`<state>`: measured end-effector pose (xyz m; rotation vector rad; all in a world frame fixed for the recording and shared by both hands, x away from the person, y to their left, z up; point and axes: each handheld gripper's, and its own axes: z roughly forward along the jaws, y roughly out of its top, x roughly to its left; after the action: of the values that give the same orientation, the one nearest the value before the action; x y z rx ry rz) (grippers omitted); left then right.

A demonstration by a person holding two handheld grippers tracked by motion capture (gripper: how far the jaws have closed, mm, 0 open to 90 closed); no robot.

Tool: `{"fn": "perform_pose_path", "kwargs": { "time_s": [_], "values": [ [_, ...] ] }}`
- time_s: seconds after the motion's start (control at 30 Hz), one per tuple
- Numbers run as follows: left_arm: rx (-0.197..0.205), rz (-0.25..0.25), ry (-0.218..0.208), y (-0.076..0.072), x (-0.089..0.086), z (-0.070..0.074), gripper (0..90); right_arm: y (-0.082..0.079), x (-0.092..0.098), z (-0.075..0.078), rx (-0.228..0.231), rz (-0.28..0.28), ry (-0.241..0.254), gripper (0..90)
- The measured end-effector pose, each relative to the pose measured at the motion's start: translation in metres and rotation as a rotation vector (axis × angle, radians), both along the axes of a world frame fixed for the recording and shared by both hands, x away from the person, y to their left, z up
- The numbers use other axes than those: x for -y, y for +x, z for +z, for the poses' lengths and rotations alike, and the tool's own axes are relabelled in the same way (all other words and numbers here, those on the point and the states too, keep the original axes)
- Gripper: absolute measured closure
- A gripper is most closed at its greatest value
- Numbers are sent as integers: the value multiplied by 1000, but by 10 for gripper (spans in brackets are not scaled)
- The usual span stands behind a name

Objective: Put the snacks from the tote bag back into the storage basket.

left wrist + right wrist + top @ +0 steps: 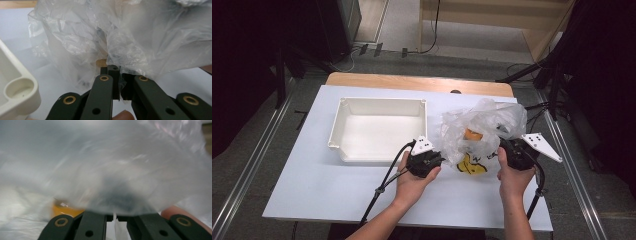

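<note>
white table (312, 190), with a dark floor all around it and a wooden strip along its far edge. a white bin (379, 127) sits near the far left part of the table, and nothing can be seen in it. a clear bag (482, 132) sits near the right edge, just beside the bin. something orange and yellow shows through it, but it is too crumpled to tell what.

the left gripper (432, 159) is at the bag's near left side. in the left gripper view its jaws are narrow and pinch a fold of the plastic (120, 82). the right gripper (511, 150) is at the bag's right side. in the right gripper view its jaws are narrow too, with a thin bit of the bag (115, 220) between them, though that view is blurry.

it looks like the step is opening the bag, with one grip on each side. next, the two hands likely need to pull gently apart so the mouth opens. the plastic is thin and slippery, so a hard tug could tear it or let it slip out.
</note>
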<state>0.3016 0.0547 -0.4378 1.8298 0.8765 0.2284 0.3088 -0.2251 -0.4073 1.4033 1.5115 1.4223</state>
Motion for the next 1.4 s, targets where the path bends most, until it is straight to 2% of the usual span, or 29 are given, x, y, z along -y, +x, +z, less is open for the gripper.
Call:
{"fn": "perform_pose_path", "kwargs": {
  "time_s": [0.17,0.2,0.23,0.27,0.3,0.33,0.4,0.5,0.6,0.73,0.83,0.9,0.97,1.0,1.07,1.1,1.2,1.23,1.3,1.37,1.4],
  "values": [
    [-11,6,-1,-3,-4,-4,882,15,2,-22,-104,-8,-9,900],
    [-15,5,-8,-3,-6,-4,761,19,2,-29,-140,-7,-8,900],
    [-19,12,-26,-3,-8,-4,761,19,2,-29,-140,-7,-8,900],
    [-12,28,-42,-4,-10,-2,524,21,2,-34,-153,-4,-14,900],
    [-3,46,-52,-6,-12,0,439,21,2,-34,-153,-4,-14,900],
    [8,44,-67,-7,-14,3,439,21,2,-35,-159,2,-12,900],
    [33,38,-85,-10,-18,10,285,22,1,-38,-169,0,-12,900],
    [69,35,-97,-15,-21,21,144,23,1,-41,-182,-1,-11,900],
    [101,24,-120,-20,-22,31,117,23,1,-43,-186,-2,-18,900],
    [116,38,-92,-23,-16,47,105,23,-1,-45,-186,0,-27,900],
    [136,59,-92,-20,-11,63,103,23,-2,-47,-197,12,-28,900],
    [148,73,-93,-18,-9,70,107,23,-3,-48,-199,17,-37,900],
    [171,94,-78,-15,-6,74,168,22,-4,-50,-203,22,-44,900],
    [175,104,-69,-13,-6,74,237,22,-4,-50,-207,23,-45,900],
    [152,86,-80,-10,-6,71,493,21,-5,-51,-207,33,-50,900],
    [144,81,-70,-9,-5,68,595,21,-4,-51,-205,37,-49,888],
    [116,66,-44,-5,0,57,799,18,-2,-49,-193,50,-29,831],
    [107,66,-26,-4,2,54,838,16,-1,-48,-181,52,-26,796],
    [81,64,-9,0,5,46,895,12,0,-44,-156,57,-18,650],
    [55,69,3,5,8,38,900,6,1,-39,-119,48,-18,524],
    [40,76,7,7,9,34,900,2,1,-35,-104,41,-13,489]
  ]
}}
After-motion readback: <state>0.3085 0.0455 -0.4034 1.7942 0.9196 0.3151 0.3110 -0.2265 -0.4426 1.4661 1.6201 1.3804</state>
